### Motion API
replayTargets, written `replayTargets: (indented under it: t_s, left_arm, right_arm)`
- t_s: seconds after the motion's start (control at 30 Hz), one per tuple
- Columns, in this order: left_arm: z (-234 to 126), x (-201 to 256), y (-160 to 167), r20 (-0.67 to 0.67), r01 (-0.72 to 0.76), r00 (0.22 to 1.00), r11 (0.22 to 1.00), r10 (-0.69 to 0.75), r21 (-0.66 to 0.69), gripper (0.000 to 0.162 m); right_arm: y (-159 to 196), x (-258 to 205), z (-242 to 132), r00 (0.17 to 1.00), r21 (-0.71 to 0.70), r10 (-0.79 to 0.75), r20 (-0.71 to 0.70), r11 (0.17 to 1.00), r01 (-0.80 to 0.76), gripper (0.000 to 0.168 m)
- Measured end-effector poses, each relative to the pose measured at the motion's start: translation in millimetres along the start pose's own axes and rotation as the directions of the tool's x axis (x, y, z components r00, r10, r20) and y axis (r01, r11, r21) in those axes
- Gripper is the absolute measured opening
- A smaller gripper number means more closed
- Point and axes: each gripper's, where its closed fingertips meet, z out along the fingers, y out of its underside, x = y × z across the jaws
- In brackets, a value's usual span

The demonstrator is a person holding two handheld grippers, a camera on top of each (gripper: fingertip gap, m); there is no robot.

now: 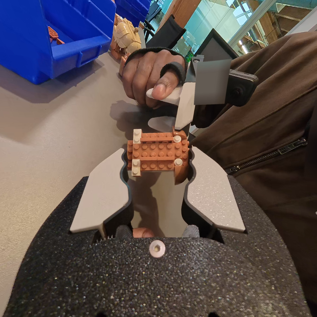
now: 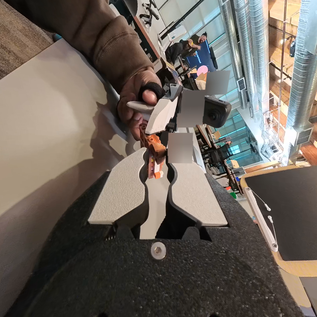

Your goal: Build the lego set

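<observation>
In the left wrist view, our left gripper (image 1: 157,160) is clamped on the reddish-brown lego assembly (image 1: 157,153), studs facing the camera and four white pieces at its corners, held above the grey table (image 1: 42,154). Our right gripper (image 1: 173,118) hovers just beyond it, close to the assembly's far edge; a blue bin (image 1: 51,42) and a tan lego model (image 1: 127,36) sit well behind. In the right wrist view, our right gripper (image 2: 157,164) has its fingers (image 2: 127,185) apart around the assembly's edge (image 2: 154,157), not visibly pinching. We judge this a mid-build regrasp or press; next we need careful alignment before squeezing.
</observation>
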Motion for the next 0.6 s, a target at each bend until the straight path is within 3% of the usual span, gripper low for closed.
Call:
replayTargets:
  t_s: [0.6]
  left_arm:
    - [-1.0,0.8,-4.8,0.02,0.011,1.0,1.0,-0.011,0.015,0.068]
  right_arm:
    - [-0.7,4.9,-1.5,0.993,0.051,0.113,-0.027,0.992,-0.111,0.019]
